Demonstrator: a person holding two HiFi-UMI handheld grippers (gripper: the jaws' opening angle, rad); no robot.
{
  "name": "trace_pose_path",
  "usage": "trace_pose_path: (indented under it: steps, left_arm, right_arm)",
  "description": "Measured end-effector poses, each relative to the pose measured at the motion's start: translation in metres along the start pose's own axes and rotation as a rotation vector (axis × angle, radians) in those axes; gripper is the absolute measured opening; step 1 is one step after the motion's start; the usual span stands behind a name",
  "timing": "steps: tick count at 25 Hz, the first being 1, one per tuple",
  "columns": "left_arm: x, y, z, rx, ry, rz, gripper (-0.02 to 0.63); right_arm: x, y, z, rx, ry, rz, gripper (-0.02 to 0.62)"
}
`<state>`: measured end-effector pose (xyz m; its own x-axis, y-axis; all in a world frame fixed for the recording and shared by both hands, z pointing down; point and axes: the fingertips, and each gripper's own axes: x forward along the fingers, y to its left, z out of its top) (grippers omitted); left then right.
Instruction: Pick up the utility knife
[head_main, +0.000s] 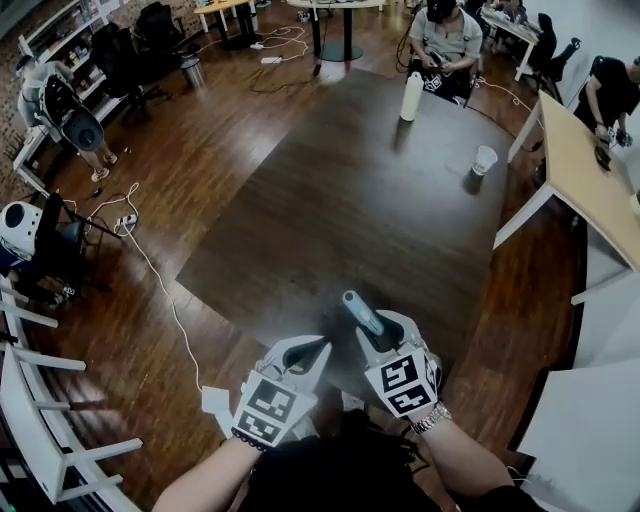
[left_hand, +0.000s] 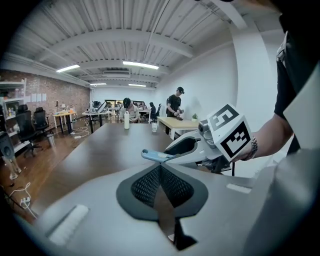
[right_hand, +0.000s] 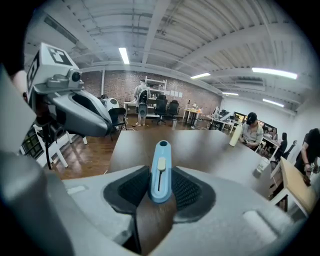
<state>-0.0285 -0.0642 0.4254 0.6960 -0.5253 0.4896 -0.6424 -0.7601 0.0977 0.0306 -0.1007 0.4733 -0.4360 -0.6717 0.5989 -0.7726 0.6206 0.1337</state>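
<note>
Lower centre of the head view: two hand-held grippers side by side over the near edge of a dark table (head_main: 380, 190). The right gripper (head_main: 385, 332) is clamped on a blue utility knife (head_main: 360, 308), which juts toward the upper left and appears clear of the tabletop. The left gripper (head_main: 312, 352) is clenched on nothing.

Risk, as a judgement: only the knife's near end sits between the pads, so most of its length overhangs. A slackened grip or a knock from the neighbouring gripper could tip it or let it slide out.

The right gripper view alone shows the pale slider facing up and the pads pressing both sides. The left gripper view alone shows its own pads meeting. Only the head view shows a bottle (head_main: 411, 96) and a cup (head_main: 484, 159) at the upper right.
</note>
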Motion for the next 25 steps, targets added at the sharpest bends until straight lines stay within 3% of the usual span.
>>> trace_pose_path:
  steps: [10,25]
  left_arm:
    - [-0.049,0.006,0.017,0.039,-0.108,0.023,0.017]
    - [-0.077,0.004,0.019,0.064,-0.152,0.051,0.017]
  right_arm:
    - [-0.041,0.024,0.047,0.004,-0.089,-0.066,0.132]
    - [-0.061,0.048,0.064,-0.04,-0.143,-0.083,0.132]
